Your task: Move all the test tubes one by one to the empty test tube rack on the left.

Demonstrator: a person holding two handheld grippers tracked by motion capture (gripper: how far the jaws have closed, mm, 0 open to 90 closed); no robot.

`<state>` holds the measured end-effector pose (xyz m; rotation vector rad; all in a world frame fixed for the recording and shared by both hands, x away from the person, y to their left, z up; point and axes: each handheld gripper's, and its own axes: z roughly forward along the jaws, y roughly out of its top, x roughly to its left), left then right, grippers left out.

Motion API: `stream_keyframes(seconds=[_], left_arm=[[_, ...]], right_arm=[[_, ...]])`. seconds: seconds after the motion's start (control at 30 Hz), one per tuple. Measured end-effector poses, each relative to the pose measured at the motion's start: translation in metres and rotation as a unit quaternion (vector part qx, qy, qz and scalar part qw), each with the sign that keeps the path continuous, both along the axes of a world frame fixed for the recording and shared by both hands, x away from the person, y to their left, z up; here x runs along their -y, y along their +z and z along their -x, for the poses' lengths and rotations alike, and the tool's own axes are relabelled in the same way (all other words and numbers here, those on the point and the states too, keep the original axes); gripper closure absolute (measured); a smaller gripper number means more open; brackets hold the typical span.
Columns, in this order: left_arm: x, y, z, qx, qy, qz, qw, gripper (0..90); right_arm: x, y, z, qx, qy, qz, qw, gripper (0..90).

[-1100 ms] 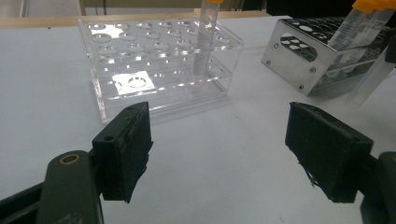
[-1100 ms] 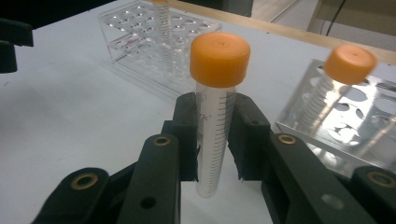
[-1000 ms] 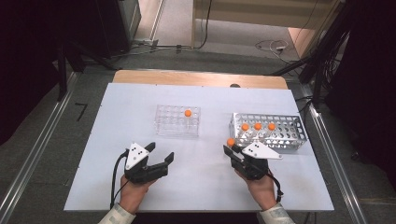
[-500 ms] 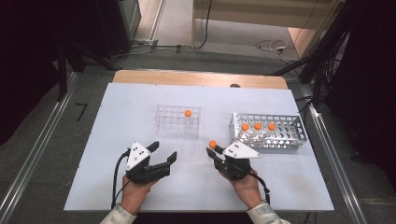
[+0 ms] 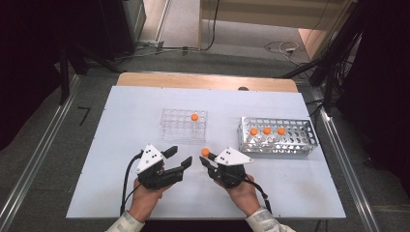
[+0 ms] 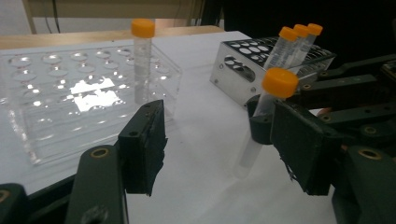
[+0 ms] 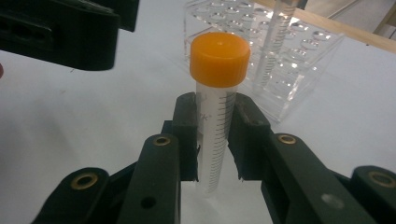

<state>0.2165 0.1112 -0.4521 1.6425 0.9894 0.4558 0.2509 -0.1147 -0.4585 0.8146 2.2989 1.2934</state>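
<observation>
Right gripper view puts my right gripper (image 7: 215, 140) nearest, its fingers clamped on an upright orange-capped tube (image 7: 215, 116) just above the tabletop (image 7: 70, 121). My left gripper (image 5: 175, 159) sits just beside it, fingers spread and empty. Farther off stand the clear rack (image 5: 183, 124) holding one tube and the metal rack (image 5: 276, 137) holding three.
</observation>
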Motion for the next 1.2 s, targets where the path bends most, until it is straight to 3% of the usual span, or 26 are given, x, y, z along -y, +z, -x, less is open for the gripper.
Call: stream_keyframes(seconds=[0.4, 0.63, 0.97, 1.1, 1.2], left_arm=[[0.015, 0.009, -0.001, 0.012, -0.039, 0.012, 0.9991, 53.5], [0.018, 0.009, -0.005, 0.008, -0.039, 0.007, 0.9992, 64.4], [0.02, 0.008, -0.006, 0.007, -0.041, 0.007, 0.9991, 68.5], [0.02, 0.009, -0.007, 0.004, -0.039, 0.01, 0.9992, 69.0], [0.02, 0.01, -0.007, 0.006, -0.039, 0.01, 0.9992, 69.1]], right_arm=[[-0.017, 0.002, 0.005, 0.003, 0.025, 0.002, 0.9997, 71.5], [-0.021, 0.004, 0.008, 0.004, 0.029, -0.002, 0.9996, 71.5], [-0.02, 0.006, 0.007, 0.001, 0.029, -0.005, 0.9996, 71.3], [-0.019, 0.006, 0.007, -0.003, 0.033, -0.004, 0.9994, 61.4], [-0.019, 0.004, 0.007, -0.007, 0.032, 0.0, 0.9995, 48.3]])
